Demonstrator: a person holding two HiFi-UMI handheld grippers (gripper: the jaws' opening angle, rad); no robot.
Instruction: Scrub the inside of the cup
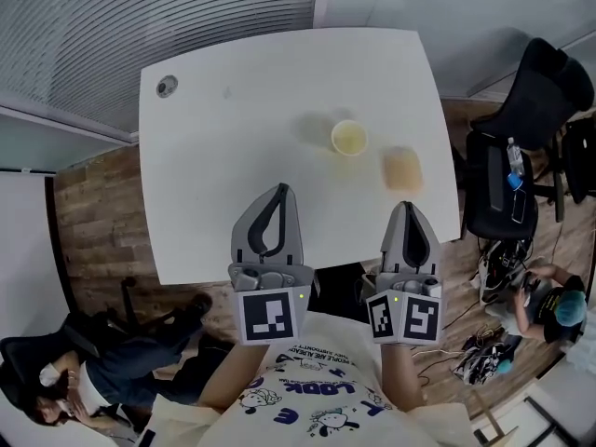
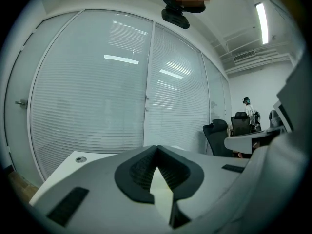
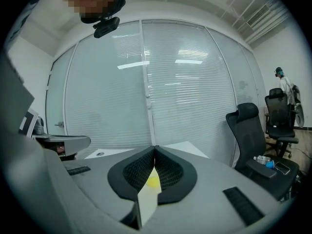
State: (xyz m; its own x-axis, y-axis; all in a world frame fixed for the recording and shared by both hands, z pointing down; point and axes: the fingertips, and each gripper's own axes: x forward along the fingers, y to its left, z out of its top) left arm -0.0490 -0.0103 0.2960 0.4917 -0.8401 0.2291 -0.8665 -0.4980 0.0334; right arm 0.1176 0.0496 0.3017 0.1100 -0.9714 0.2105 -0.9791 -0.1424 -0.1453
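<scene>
Cup on white table, sponge just right; left gripper and right gripper nearer, jaws pressed together, empty.

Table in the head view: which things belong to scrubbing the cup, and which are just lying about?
For the job: yellow cup; tan sponge; left tool and right tool, both shut, empty.
Just lying about: cable grommet in the tabletop; black office chair; water bottle on it.

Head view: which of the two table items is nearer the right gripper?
The flat tan sponge, just beyond the right gripper; the round yellow cup stands farther back, left of the sponge.
</scene>
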